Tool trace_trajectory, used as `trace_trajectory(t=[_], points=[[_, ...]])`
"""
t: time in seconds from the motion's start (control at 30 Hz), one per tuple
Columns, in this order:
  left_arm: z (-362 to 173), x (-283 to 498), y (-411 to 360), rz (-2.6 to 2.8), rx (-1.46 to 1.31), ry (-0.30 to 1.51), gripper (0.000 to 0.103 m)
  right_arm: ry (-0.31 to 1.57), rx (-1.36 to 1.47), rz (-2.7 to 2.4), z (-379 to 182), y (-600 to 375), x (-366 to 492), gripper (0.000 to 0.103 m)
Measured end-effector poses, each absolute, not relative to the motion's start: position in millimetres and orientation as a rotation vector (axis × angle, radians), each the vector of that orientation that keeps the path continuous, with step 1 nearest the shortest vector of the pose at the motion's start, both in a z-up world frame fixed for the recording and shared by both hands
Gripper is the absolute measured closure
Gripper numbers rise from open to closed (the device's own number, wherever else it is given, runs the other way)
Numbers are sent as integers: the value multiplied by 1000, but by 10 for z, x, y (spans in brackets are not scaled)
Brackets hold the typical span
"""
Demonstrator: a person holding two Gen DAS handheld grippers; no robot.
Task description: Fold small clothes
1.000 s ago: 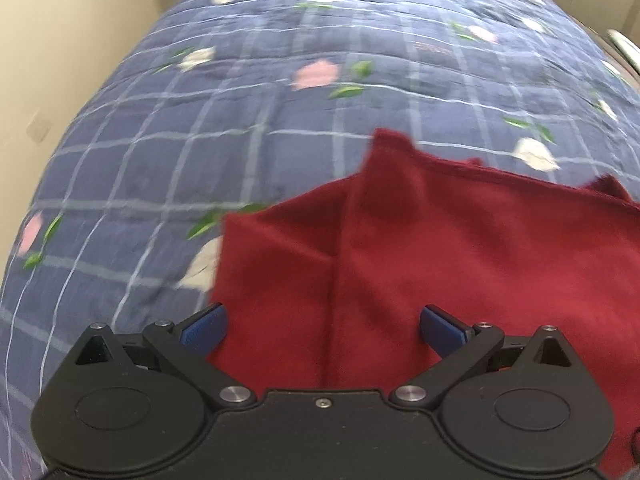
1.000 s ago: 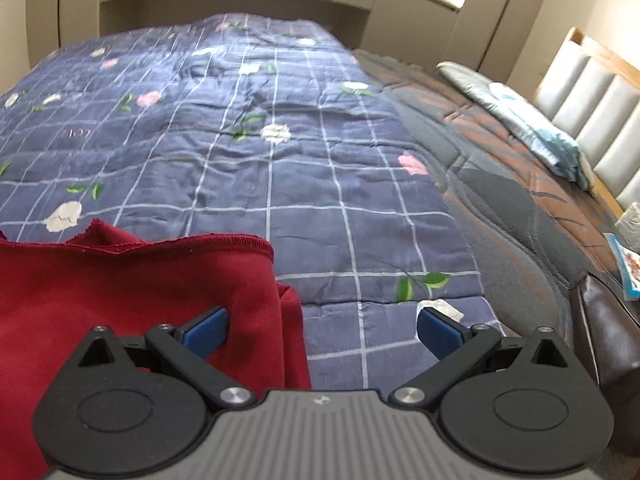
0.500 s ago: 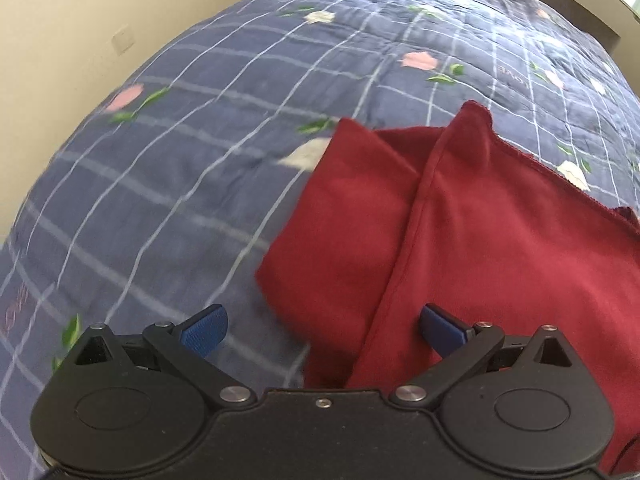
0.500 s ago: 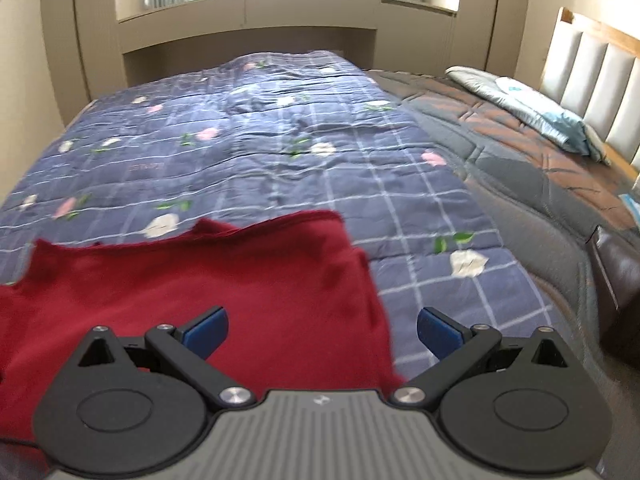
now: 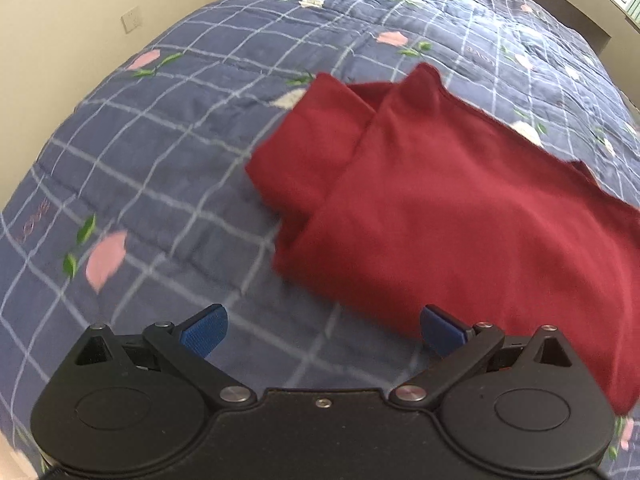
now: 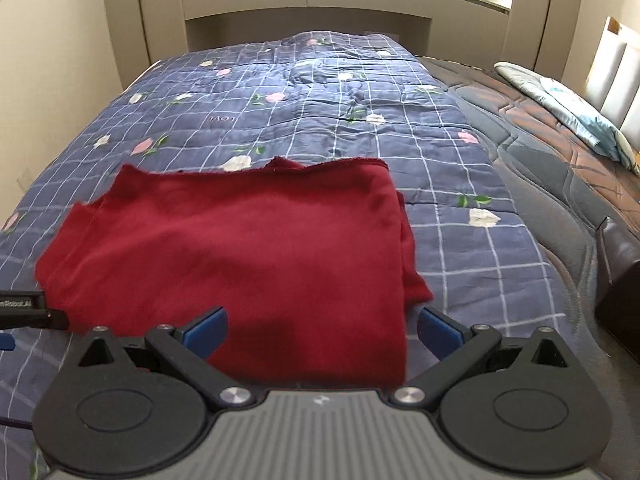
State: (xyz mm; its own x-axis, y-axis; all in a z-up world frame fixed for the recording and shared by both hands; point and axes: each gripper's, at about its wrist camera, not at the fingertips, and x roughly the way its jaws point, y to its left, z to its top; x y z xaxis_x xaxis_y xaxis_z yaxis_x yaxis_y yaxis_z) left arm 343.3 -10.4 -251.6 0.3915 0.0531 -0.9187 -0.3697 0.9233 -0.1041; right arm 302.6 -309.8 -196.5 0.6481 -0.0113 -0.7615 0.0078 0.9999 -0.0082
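Observation:
A dark red garment (image 6: 248, 256) lies folded flat on the blue checked quilt (image 6: 320, 96). In the left wrist view the garment (image 5: 460, 208) fills the right half, its folded left layers stacked. My left gripper (image 5: 322, 334) is open and empty, above the quilt just near of the garment's left front corner. My right gripper (image 6: 322, 334) is open and empty, above the garment's near right edge. The left gripper's body also shows at the left edge of the right wrist view (image 6: 24, 310).
The quilt covers a bed running away from me. A beige wall (image 5: 80, 20) stands close on the left. Bare brown mattress (image 6: 560, 160), a pale pillow (image 6: 576, 112) and a padded headboard (image 6: 616, 80) lie to the right. A shelf unit (image 6: 308, 0) is at the far end.
Both grippers have pulled back and up from the garment, staying open. The left one has swung left, so the garment's left edge now lies ahead of it rather than under it.

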Motion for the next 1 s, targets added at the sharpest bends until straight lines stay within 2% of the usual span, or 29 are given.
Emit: trace_trajectory(t=[0.37,0.63,0.7,0.83,0.87,1.0], points=[[-2359,3105,-314,272,-270,1122,1,913,53,-20,-1985,-3455,2567,0],[-2366,3698,-41,209,-158,1058,1,878,79,23,-2152,-3541,2840,1],[-2391,3885,21,178,-146,1037,1,866,77,23,-2179,-3527,3032,6],[-2441,4219,83,118,-120,1019,11,841,82,9,-2190,-3527,3470,14],[-2454,4289,98,104,-119,1016,14,834,82,14,-2187,-3529,3599,20],[-2549,4552,157,20,-124,1029,32,823,86,-6,-2224,-3564,4040,29]])
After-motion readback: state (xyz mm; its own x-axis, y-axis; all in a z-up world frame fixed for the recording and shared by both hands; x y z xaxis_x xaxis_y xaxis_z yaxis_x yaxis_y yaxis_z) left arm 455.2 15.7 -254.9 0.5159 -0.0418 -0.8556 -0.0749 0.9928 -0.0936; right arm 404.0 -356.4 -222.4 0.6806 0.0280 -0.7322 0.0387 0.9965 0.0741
